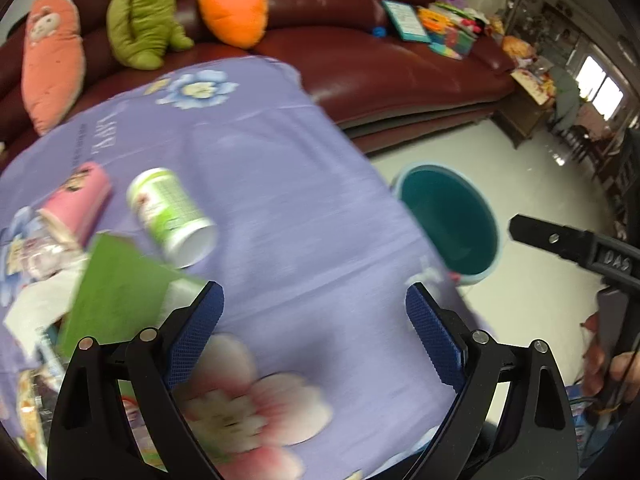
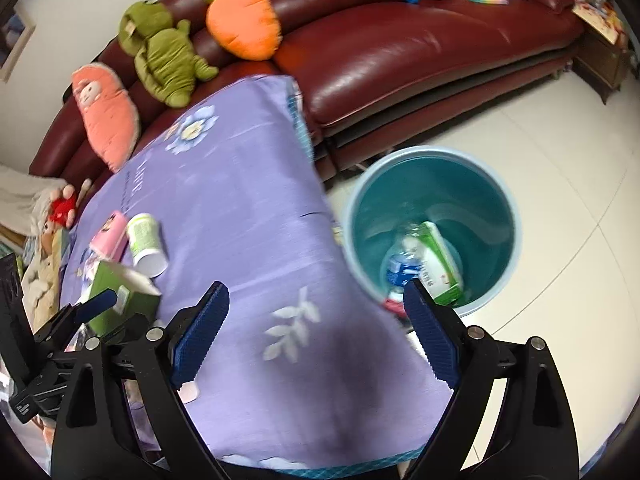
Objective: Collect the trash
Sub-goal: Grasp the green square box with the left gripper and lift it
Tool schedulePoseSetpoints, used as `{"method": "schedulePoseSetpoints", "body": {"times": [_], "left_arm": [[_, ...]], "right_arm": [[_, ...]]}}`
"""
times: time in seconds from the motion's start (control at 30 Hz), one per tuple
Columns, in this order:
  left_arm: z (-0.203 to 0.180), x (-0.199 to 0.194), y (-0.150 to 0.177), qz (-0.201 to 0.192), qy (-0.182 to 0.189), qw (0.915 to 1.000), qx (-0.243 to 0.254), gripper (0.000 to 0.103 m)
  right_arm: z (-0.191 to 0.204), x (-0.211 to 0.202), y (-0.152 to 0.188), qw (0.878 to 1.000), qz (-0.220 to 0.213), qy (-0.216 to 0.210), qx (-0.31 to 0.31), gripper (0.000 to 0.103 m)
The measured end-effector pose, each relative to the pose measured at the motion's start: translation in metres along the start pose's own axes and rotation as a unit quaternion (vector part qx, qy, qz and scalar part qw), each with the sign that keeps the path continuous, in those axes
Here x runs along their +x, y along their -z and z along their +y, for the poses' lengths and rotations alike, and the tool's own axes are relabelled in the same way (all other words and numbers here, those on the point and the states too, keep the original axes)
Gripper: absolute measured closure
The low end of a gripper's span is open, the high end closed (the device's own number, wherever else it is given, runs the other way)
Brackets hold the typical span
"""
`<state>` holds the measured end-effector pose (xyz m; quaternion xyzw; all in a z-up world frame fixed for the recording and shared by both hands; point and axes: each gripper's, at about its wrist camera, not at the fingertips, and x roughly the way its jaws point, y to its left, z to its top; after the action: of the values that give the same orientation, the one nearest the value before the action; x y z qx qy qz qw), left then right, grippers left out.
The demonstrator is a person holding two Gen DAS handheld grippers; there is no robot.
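Both grippers empty, fingers wide, between pickups. Left gripper [image 1: 314,332] over worktop [image 1: 280,168] near green box [image 1: 116,292], cups [image 1: 172,216]. Right gripper [image 2: 316,332] beside bin [image 2: 434,232], carton, bottle inside. Next, likely: left grabs box.
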<state>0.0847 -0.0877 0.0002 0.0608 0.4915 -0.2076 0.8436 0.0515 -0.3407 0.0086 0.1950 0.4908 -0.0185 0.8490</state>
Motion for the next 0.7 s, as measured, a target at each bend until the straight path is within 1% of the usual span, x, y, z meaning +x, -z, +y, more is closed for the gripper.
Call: {"method": "schedulePoseSetpoints", "body": {"times": [0.1,0.2,0.23,0.33,0.43,0.5,0.57,0.6,0.63,0.7], "left_arm": [[0.021,-0.011,0.006,-0.003,-0.03,0.9995,0.004,0.01],[0.059,-0.025,0.011,-0.004,-0.05,0.9987,-0.013,0.009],[0.069,-0.027,0.012,-0.003,-0.051,0.9985,-0.02,0.006],[0.1,-0.027,0.013,0.002,-0.053,0.9976,-0.046,0.006],[0.115,-0.02,0.017,0.012,-0.045,0.9973,-0.057,0.006],[0.118,-0.016,0.021,0.017,-0.032,0.998,-0.052,0.007],[0.11,-0.012,0.024,0.021,-0.03,0.9984,-0.043,0.03],[0.106,-0.011,0.027,0.023,-0.027,0.9988,-0.033,0.035],[0.103,-0.009,0.029,0.024,-0.018,0.9991,-0.029,0.045],[0.098,-0.008,0.033,0.021,-0.004,0.9995,-0.021,0.047]], "right_arm": [[0.02,0.003,0.006,1.0,0.009,-0.004,-0.017,0.018],[0.04,0.008,0.012,0.999,0.02,-0.009,-0.035,0.018],[0.045,0.01,0.015,0.999,0.023,-0.009,-0.041,0.018],[0.06,0.019,0.019,0.998,0.036,-0.011,-0.053,0.018],[0.072,0.027,0.022,0.997,0.047,-0.01,-0.061,0.018],[0.078,0.03,0.023,0.996,0.052,-0.01,-0.067,0.018],[0.081,0.033,0.024,0.996,0.055,-0.011,-0.07,0.018],[0.082,0.034,0.024,0.996,0.056,-0.011,-0.07,0.018],[0.082,0.035,0.024,0.996,0.057,-0.011,-0.071,0.018],[0.083,0.037,0.023,0.996,0.059,-0.013,-0.07,0.018]]}}
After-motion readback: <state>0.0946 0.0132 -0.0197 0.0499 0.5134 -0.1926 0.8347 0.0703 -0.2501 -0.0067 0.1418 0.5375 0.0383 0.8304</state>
